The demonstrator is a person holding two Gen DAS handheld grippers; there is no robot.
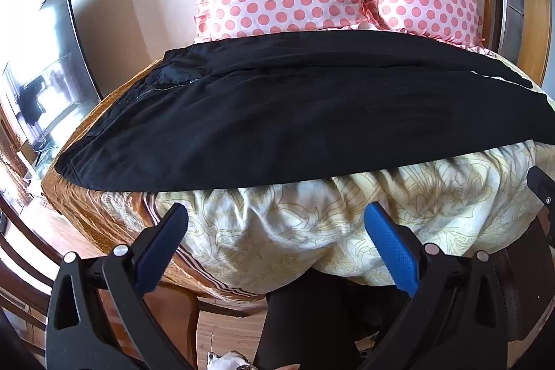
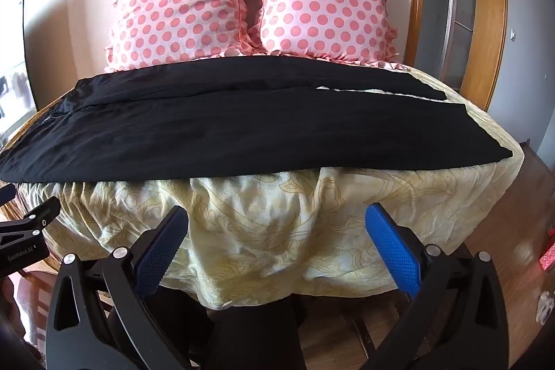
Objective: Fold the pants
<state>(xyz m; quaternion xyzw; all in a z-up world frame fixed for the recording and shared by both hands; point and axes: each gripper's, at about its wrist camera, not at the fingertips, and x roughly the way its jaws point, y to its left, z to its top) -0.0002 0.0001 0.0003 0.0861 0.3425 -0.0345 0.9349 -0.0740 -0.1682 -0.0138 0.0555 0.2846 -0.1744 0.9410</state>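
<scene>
Black pants [image 1: 277, 113] lie flat across the bed, waist with zipper at the left, legs running to the right; they also show in the right wrist view [image 2: 208, 130], with the two leg ends apart at the right. My left gripper [image 1: 277, 224] is open and empty, held in front of the bed's near edge, below the pants. My right gripper [image 2: 277, 224] is open and empty, also in front of the near edge, below the middle of the legs. Part of the left gripper's body shows at the left of the right wrist view [image 2: 31, 224].
The bed has a cream patterned cover [image 2: 277, 214] hanging over its near edge and an orange-brown cover [image 1: 114, 207] at the left. Two pink polka-dot pillows [image 2: 180, 6] [image 2: 326, 6] stand behind the pants. A wooden door frame [image 2: 492, 6] is at the right; wooden floor [image 2: 513, 214] lies beside the bed.
</scene>
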